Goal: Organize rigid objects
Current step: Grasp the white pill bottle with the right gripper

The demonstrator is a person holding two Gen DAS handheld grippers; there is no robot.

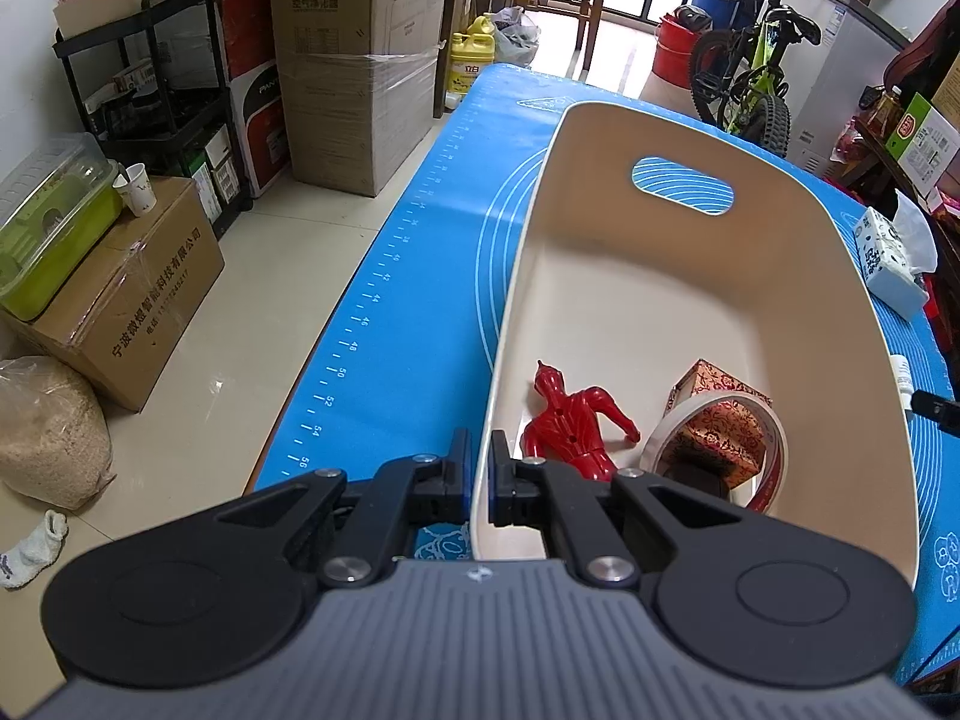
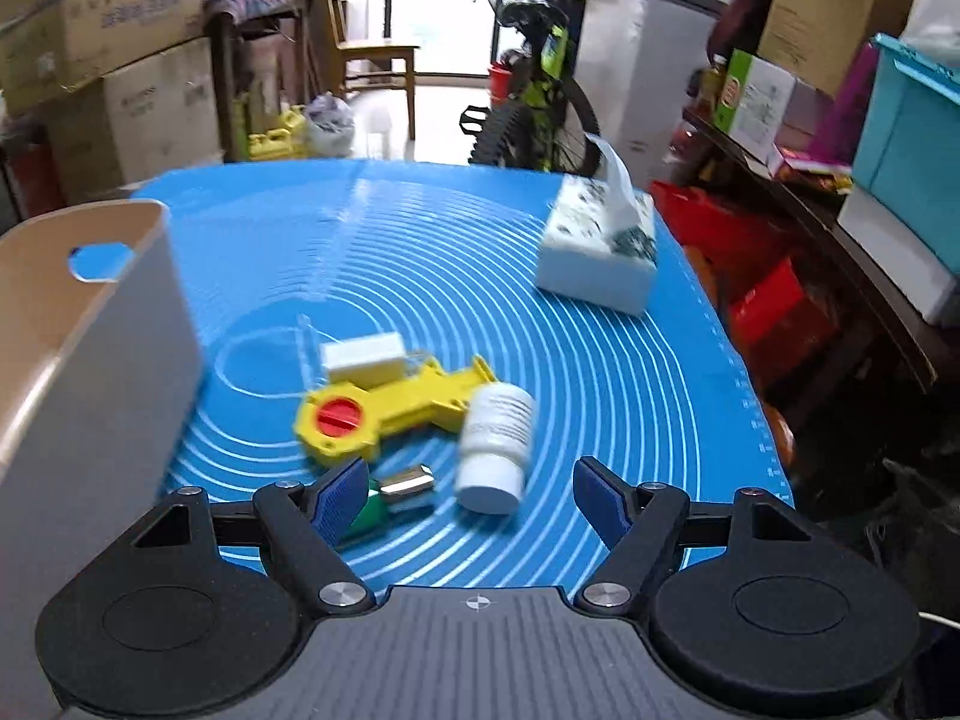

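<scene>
My left gripper (image 1: 479, 468) is shut on the near rim of a cream plastic bin (image 1: 630, 276), one finger outside and one inside. In the bin lie a red toy figure (image 1: 570, 420), a patterned red-gold box (image 1: 717, 426) and a roll of tape (image 1: 774, 450). My right gripper (image 2: 471, 498) is open and empty just above the blue mat (image 2: 420, 252). In front of it lie a white pill bottle (image 2: 495, 447), a yellow toy with a red dial (image 2: 384, 411), a small white block (image 2: 363, 357) and a green and silver object (image 2: 393, 495). The bin's wall (image 2: 90, 360) stands on the left.
A tissue box (image 2: 600, 252) sits at the mat's far right, also in the left wrist view (image 1: 888, 264). Cardboard boxes (image 1: 360, 60), a black cart (image 1: 150, 72) and a bag of grain (image 1: 48, 432) stand on the floor to the left. A bicycle (image 2: 540, 96) stands beyond the table.
</scene>
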